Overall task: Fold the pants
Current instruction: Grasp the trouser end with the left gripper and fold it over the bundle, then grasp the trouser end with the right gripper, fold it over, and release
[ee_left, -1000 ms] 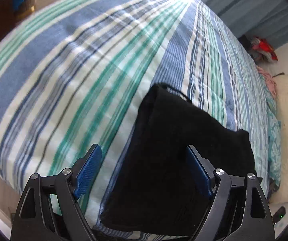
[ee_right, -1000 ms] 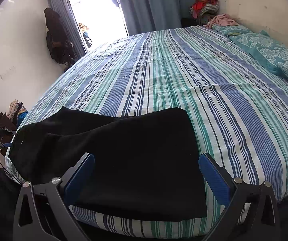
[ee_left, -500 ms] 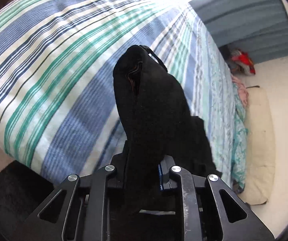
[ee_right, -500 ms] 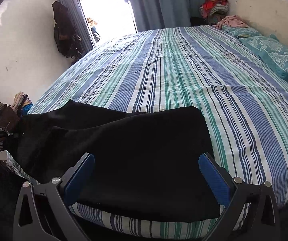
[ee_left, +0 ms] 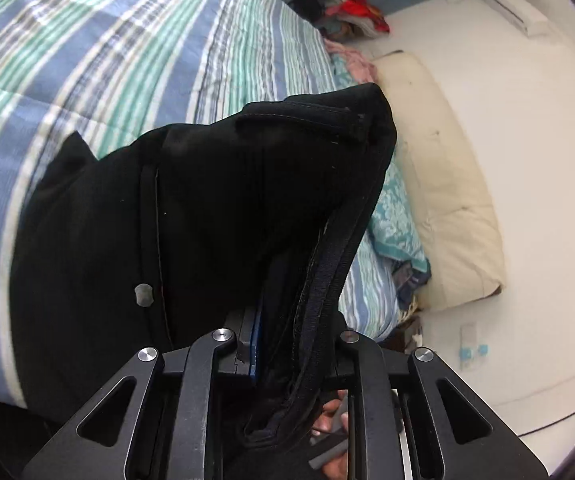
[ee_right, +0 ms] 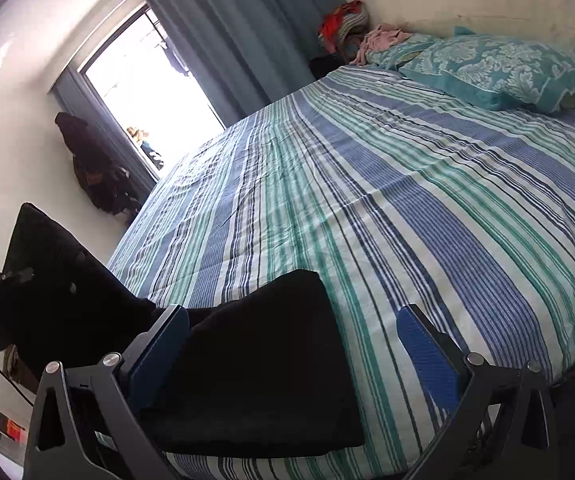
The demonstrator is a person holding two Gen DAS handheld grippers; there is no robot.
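The black pants [ee_left: 207,208] fill the left wrist view, lifted off the striped bed [ee_left: 135,52]. My left gripper [ee_left: 283,344] is shut on their waistband end, which stands up in front of the camera. In the right wrist view the pants [ee_right: 255,364] lie folded at the bed's near edge, with the left end [ee_right: 59,280] raised at far left. My right gripper [ee_right: 295,344] is open, its blue pads either side of the folded end, not touching it.
The striped bed [ee_right: 387,200] stretches ahead. Teal pillows [ee_right: 495,72] and a heap of clothes [ee_right: 347,28] lie at its far end by the curtain. A cream cushion [ee_left: 447,184] leans on the wall beside the bed.
My left gripper closed on the pants' end and lifted it up off the bed, swinging right. My right gripper stayed open and tilted while nearing the folded end.
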